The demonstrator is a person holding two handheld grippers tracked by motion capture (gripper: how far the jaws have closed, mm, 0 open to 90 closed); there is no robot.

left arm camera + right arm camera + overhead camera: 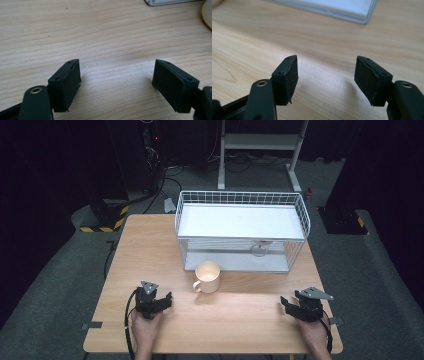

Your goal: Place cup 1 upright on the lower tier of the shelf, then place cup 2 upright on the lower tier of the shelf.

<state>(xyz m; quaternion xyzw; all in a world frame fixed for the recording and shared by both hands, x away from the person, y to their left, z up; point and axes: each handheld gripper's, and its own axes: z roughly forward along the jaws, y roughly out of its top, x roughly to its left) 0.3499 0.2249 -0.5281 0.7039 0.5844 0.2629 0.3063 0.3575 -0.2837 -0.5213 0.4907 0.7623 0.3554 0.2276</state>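
A cream mug [208, 276] stands upright on the wooden table [150, 240], handle to the left, just in front of a white wire rack [241, 230] with two shelves. My left gripper [161, 301] rests near the front left of the table, open, with bare wood between its jaws [116, 75]. The mug's edge [207, 13] shows at the far right of the left gripper view. My right gripper [288, 304] rests at the front right, open and holding nothing [327, 72]. The rack's lower tray corner [352, 10] lies ahead of it.
A small clear object [259, 250] hangs under the rack's upper shelf at its right side. Behind the table stand a white metal frame [260, 150] and dark equipment with cables on the floor. Bare wood stretches between the two grippers.
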